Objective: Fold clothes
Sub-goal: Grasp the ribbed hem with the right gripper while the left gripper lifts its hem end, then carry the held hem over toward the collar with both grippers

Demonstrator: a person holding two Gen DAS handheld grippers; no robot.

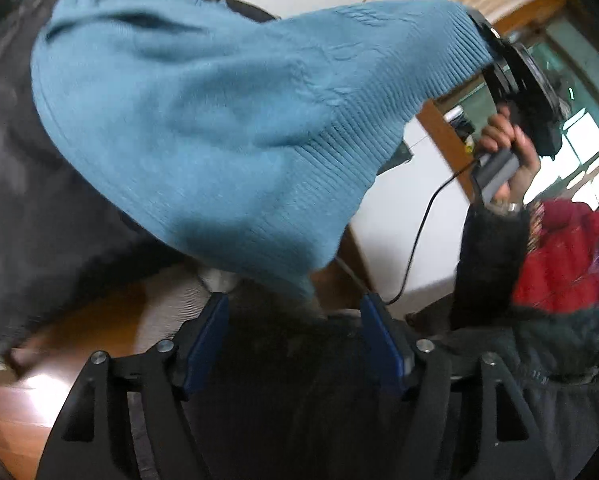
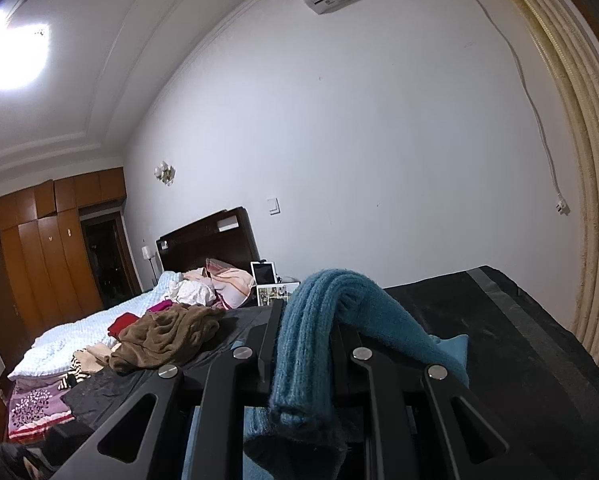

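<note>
Gripping a bunched ribbed edge of the teal sweater [image 2: 311, 344], my right claw [image 2: 305, 344] is clenched on the knit, which humps up between its fingers and spills back toward the camera. From the left wrist view, that same sweater [image 1: 203, 120] hangs in the air ahead of and above my left claw [image 1: 295, 320], stretched from the dark surface out to the right claw [image 1: 511, 80], which pinches the ribbed hem corner high up and to the right, a hand [image 1: 511, 152] wrapped round its handle. My left claw stands wide open, blue pads well apart, nothing between them; the sweater's lowest drape dangles just beyond its fingertips, and I can't tell whether it brushes them. As for progress: the sweater is lifted and slack, not lying flat or folded, so as I judge it the folding of this piece is in mid-handling, with a second hold likely needed. Past my right claw the sweater trails onto the black-covered table [image 2: 519, 340]. Farther out and to the left, a crumpled brown garment [image 2: 167, 332] lies in a heap, plainly unfolded, and beyond it more loose clothes sit on the bed [image 2: 79, 332].
</note>
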